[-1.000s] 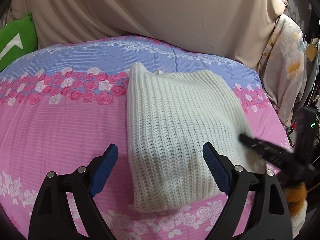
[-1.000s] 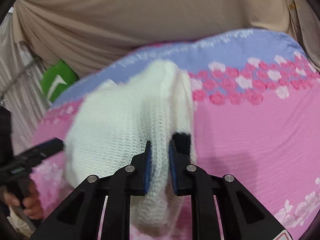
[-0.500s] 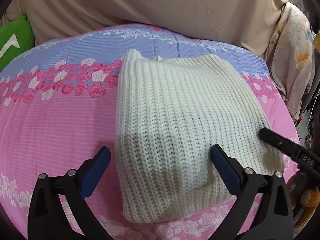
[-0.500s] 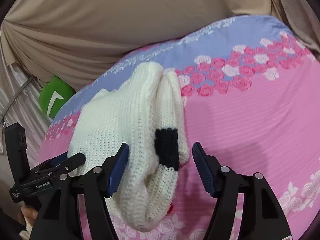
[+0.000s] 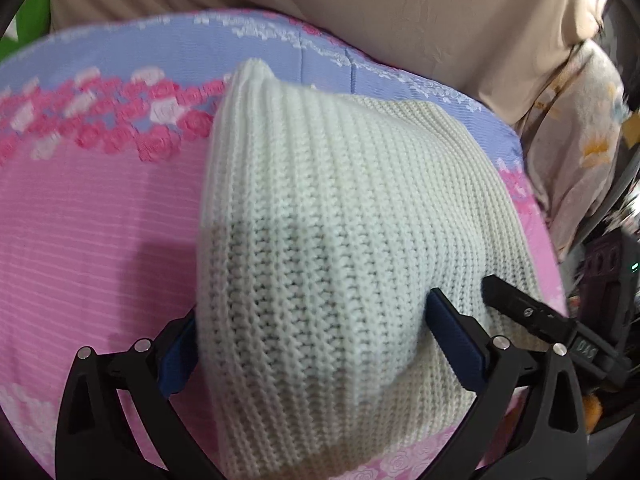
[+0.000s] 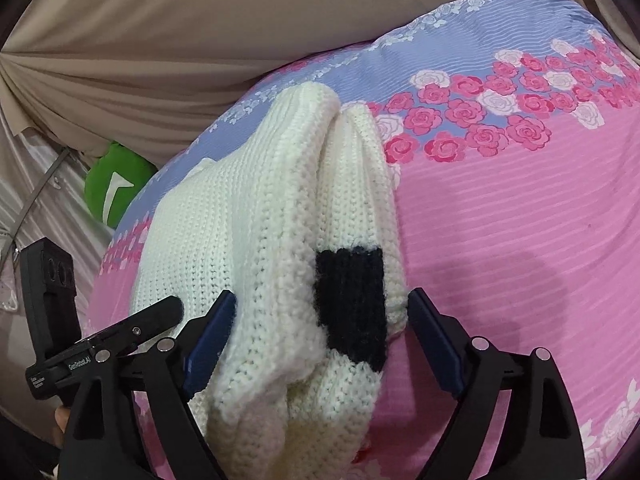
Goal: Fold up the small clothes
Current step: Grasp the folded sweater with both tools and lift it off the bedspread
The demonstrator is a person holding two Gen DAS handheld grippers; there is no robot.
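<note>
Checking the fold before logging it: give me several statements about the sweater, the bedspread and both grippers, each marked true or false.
1. The white knit sweater lies folded on the pink floral bedspread. True.
2. The right gripper is clamped on the sweater. False: its jaws have just been opening and stand apart either side of the fabric.
3. The left gripper is open. True.
4. The sweater's black patch is red. False: it is black.
5. A green cushion sits behind the bed. True.
</note>
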